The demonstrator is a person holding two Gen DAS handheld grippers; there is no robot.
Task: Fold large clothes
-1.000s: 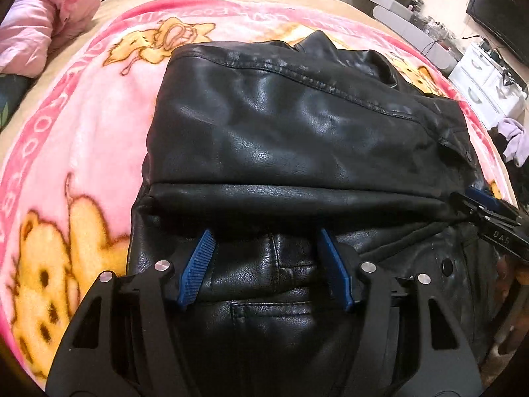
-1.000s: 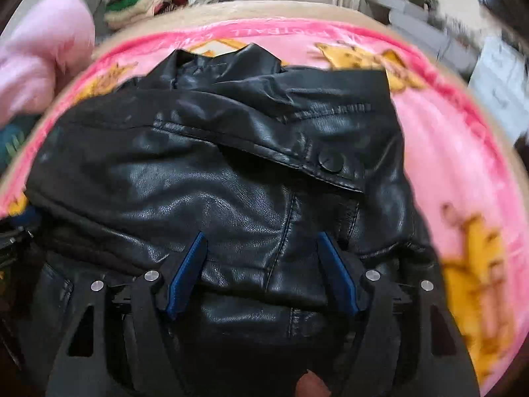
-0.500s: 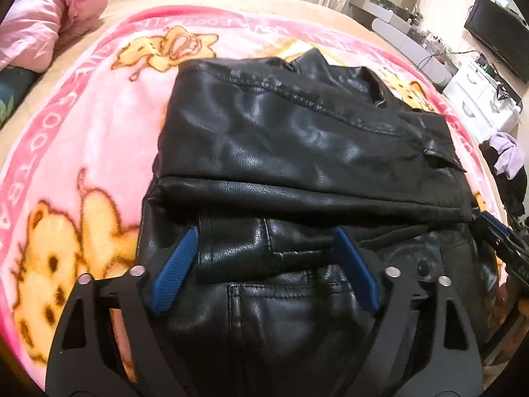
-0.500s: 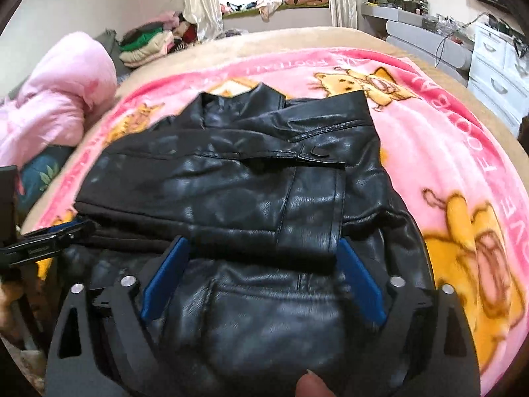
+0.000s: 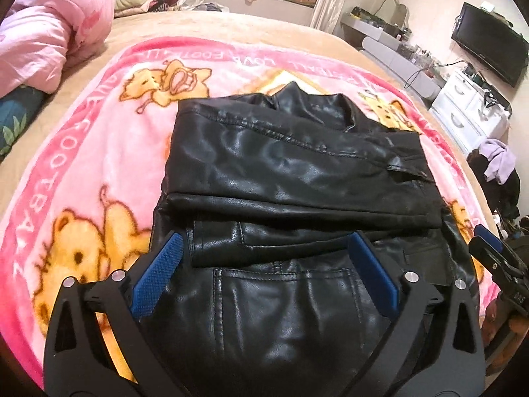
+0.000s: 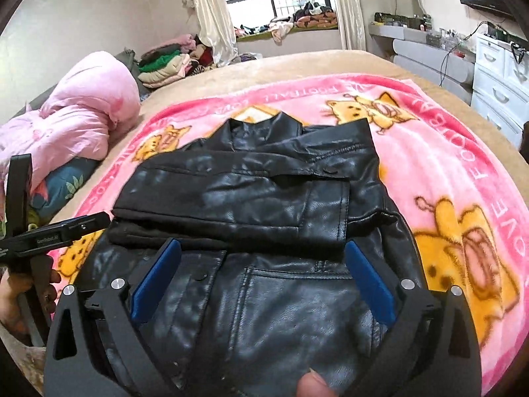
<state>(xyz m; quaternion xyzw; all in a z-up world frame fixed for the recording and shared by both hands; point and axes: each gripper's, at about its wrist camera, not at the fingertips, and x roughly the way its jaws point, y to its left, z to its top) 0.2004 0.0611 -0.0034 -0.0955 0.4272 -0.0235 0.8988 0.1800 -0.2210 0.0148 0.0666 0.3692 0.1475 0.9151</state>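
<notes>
Left gripper [image 5: 264, 266]: we see its blue pads spread wide above the near part of the jacket; the jaws have just been opening, and no leather is pinched between them.
Right gripper [image 6: 263, 276]: likewise wide apart, its jaws just opened, hanging over the near right panel with nothing clamped.
Black leather jacket [image 5: 297, 178]: it lies in the middle of the pink cartoon blanket [image 5: 99, 172], collar at the far end, hem toward us; both sleeves are folded across the chest and stay there unaided.
Change since a second ago: we note that both tools stood narrower and close over the leather, and are now lifted off and backed toward us, so more of the bed and room shows in both wrist views.
Meaning for the task: we judge the sleeve fold released and finished; the lengthwise fold, near hem to far collar, is not yet done.
Next move, as we judge it: both grippers take the near hem corners and carry them over to the collar.
Risk: stiff, glossy leather may spring back or slip from the pads.
Surroundings: a pink duvet [image 6: 82, 122] is bunched at the far left.
</notes>
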